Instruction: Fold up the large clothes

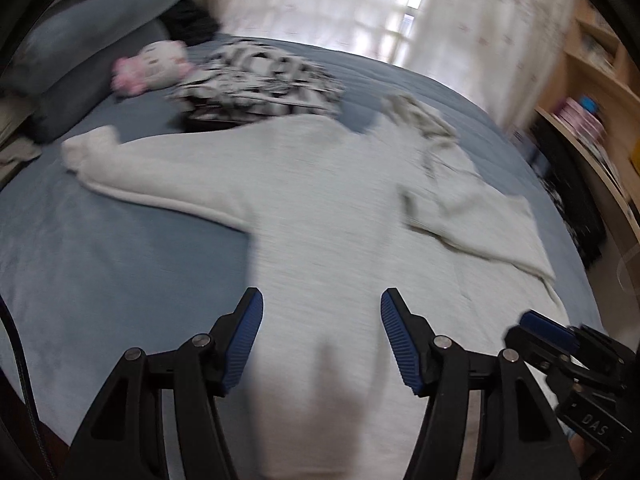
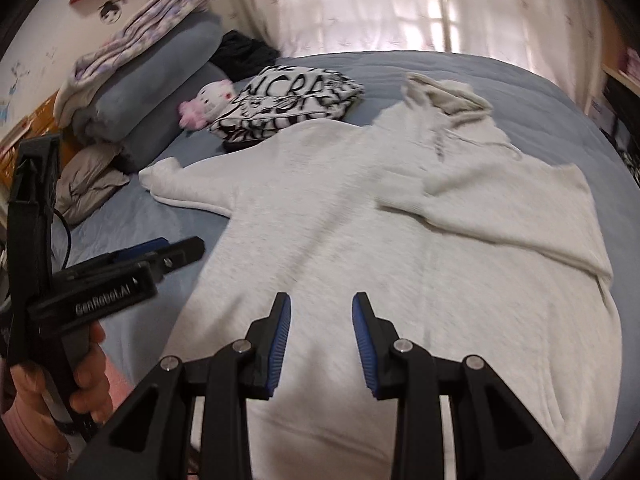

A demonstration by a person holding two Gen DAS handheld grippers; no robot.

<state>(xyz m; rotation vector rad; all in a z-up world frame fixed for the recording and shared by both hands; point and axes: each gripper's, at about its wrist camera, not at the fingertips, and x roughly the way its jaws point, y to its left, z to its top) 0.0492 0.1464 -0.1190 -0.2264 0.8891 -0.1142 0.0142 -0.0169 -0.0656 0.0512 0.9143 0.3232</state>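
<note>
A pale grey hoodie [image 1: 320, 200] lies flat on the blue bed [image 1: 100, 260], its hood [image 1: 420, 116] at the far end. One sleeve [image 1: 120, 168] stretches out to the left. The other sleeve [image 1: 480, 220] is folded in over the body. My left gripper [image 1: 322, 304] hovers open over the hoodie's near hem with nothing between its blue pads. My right gripper [image 2: 321, 304] is also open and empty above the hoodie [image 2: 400, 240], near the hem. In the right wrist view the left gripper [image 2: 160, 256] shows at the left, held by a hand [image 2: 88, 376].
A black-and-white patterned folded cloth [image 2: 292, 100] and a pink-and-white plush toy [image 2: 208, 104] lie beyond the hoodie. Grey-blue pillows and folded bedding [image 2: 140, 60] are stacked at the far left. Wooden shelves [image 1: 592, 80] line the right side. Curtains hang behind the bed.
</note>
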